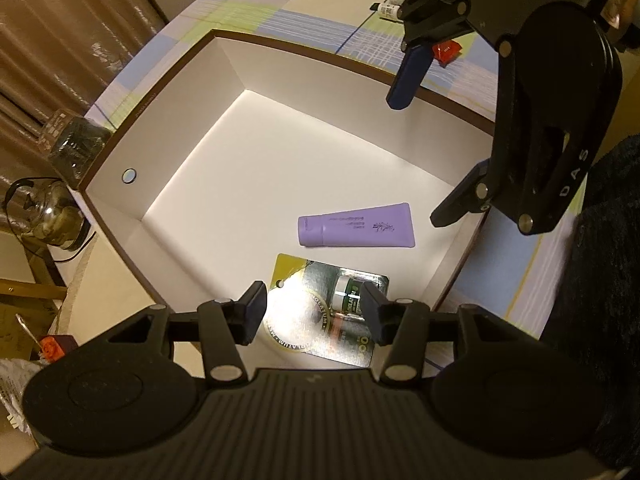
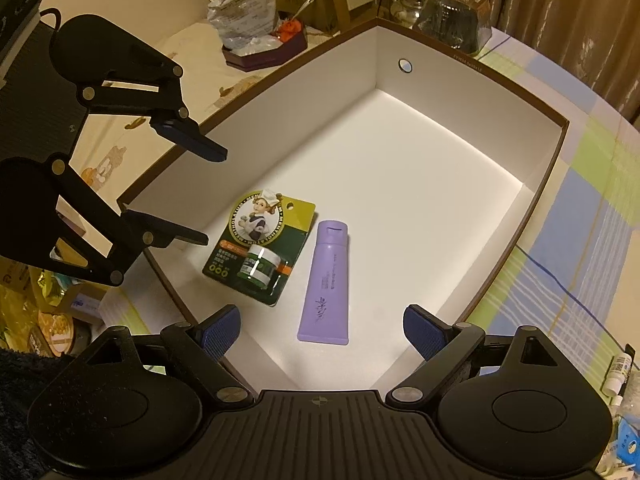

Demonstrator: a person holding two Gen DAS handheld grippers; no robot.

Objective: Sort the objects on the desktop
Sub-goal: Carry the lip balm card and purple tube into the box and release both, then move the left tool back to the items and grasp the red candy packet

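A worktop under a pastel plaid cloth (image 1: 304, 4) carries a large white cardboard box with a brown rim (image 1: 224, 92), brown curtains (image 1: 60, 20) behind it; on the box floor lie a green-and-yellow carded ointment jar pack (image 2: 260, 246) and, just beside it, a lilac squeeze tube (image 2: 326, 286). The left tool (image 1: 314, 308) hangs wide open and empty above the pack, the right tool (image 2: 322, 332) wide open and empty above the tube. Only the left view shows a small red packet (image 1: 448, 52) on the cloth; only the right view shows a crumpled plastic bag (image 2: 244, 8) beyond the box.
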